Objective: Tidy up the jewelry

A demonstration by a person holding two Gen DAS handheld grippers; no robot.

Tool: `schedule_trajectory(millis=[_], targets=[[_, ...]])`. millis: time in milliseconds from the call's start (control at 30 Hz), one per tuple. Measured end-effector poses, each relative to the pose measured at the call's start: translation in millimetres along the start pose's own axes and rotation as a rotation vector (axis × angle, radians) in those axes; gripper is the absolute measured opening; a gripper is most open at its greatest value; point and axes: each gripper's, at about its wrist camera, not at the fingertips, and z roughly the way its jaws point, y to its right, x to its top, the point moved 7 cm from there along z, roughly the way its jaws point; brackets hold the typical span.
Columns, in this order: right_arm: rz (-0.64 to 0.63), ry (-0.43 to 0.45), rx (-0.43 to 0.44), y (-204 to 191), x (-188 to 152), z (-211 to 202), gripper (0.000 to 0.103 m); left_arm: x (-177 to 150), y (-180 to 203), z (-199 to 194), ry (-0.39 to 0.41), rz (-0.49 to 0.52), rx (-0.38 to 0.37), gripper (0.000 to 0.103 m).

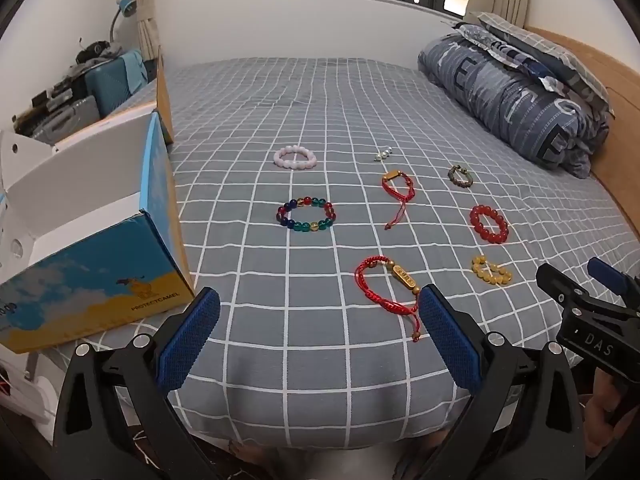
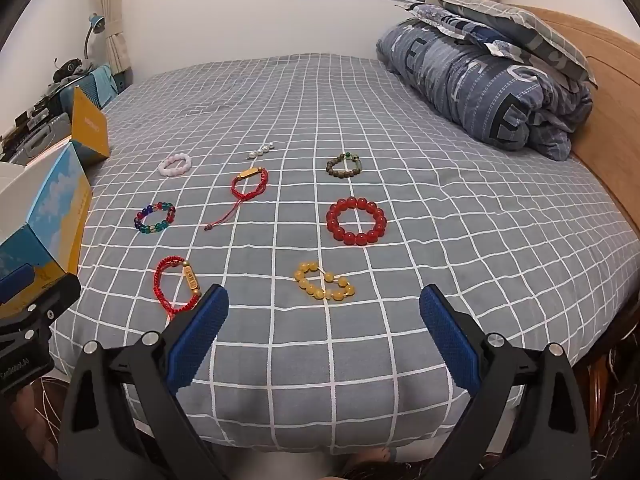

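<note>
So the jewelry's all laid out on a grey checked bedsheet (image 2: 420,240), and I'll use the big red bead bracelet (image 2: 356,221) as my anchor; just behind it sits a dark olive bead bracelet (image 2: 345,165), and just in front of it a yellow bead bracelet (image 2: 324,286). Off to its left there's a red cord bracelet with a gold bar (image 2: 249,184), with a short string of pearls (image 2: 261,151) behind that one; further left still, a multicolour glass bead bracelet (image 2: 155,218) and a pale pink bead bracelet (image 2: 175,165). Left and nearer the camera than the red beads lies a second red cord bracelet (image 2: 176,284), next to the right gripper's left finger. Way out left of everything is an open blue-and-yellow cardboard box (image 1: 100,216) at the bed's edge.

Left gripper (image 1: 318,336) is spread wide with nothing in it; right gripper (image 2: 324,330) same deal, fingers apart and empty, hovering over the near edge of the sheet.
</note>
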Motion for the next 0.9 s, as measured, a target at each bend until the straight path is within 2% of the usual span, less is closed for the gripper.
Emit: schedule_trajectory(millis=[900], targets=[[-0.001,-0.002,-0.001,-3.3,-1.0,-1.2,0.092,1.1,0.7,-2.6,0.013,0.003,0.002,0.097]])
